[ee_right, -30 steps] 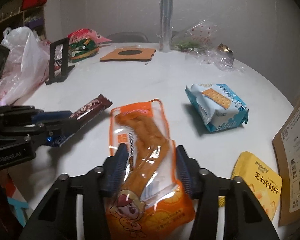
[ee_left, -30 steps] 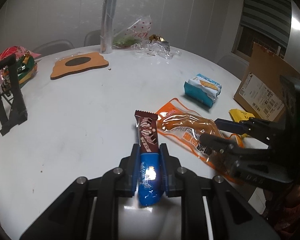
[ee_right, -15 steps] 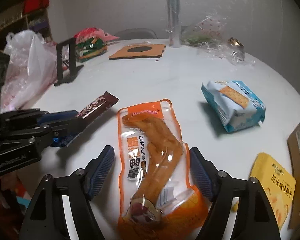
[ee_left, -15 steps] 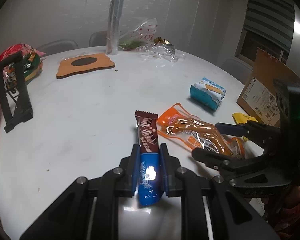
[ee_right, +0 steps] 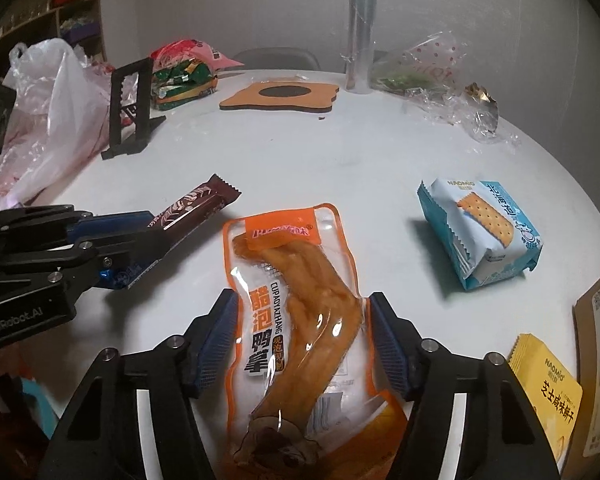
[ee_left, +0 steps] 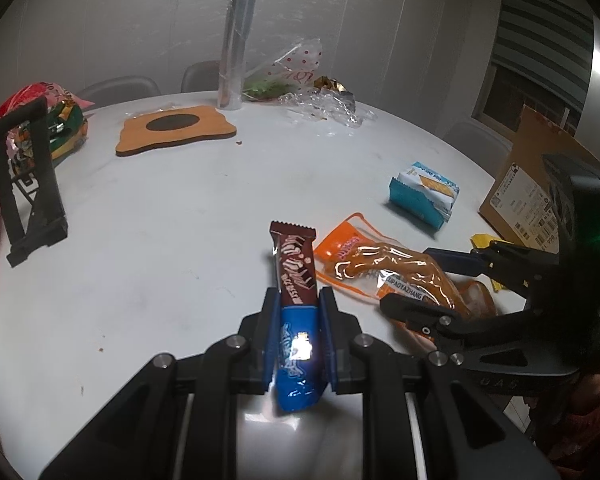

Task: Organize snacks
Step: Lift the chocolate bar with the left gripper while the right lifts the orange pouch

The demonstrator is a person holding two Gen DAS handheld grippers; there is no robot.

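My left gripper [ee_left: 298,300] is shut on a brown and blue chocolate bar [ee_left: 294,280] and holds it just above the white table [ee_left: 160,220]; it also shows in the right wrist view [ee_right: 196,206]. My right gripper [ee_right: 302,320] is open, its jaws on either side of an orange duck-foot snack pouch [ee_right: 296,312] that lies flat on the table. The pouch also shows in the left wrist view [ee_left: 384,272]. A blue cracker pack [ee_right: 484,228] lies to the right. A yellow biscuit pack [ee_right: 548,392] lies at the near right.
A cardboard box [ee_left: 532,184] stands at the right edge. A black stand [ee_left: 28,180], a snack bag [ee_right: 184,72] and a plastic bag [ee_right: 48,108] are on the left. A wooden mat [ee_left: 172,132], a foil roll [ee_left: 236,40] and crumpled cellophane [ee_left: 320,96] are at the back.
My right gripper opened, letting go of the orange pouch, then narrowed around it again. The left gripper kept hold of the chocolate bar and rose slightly.
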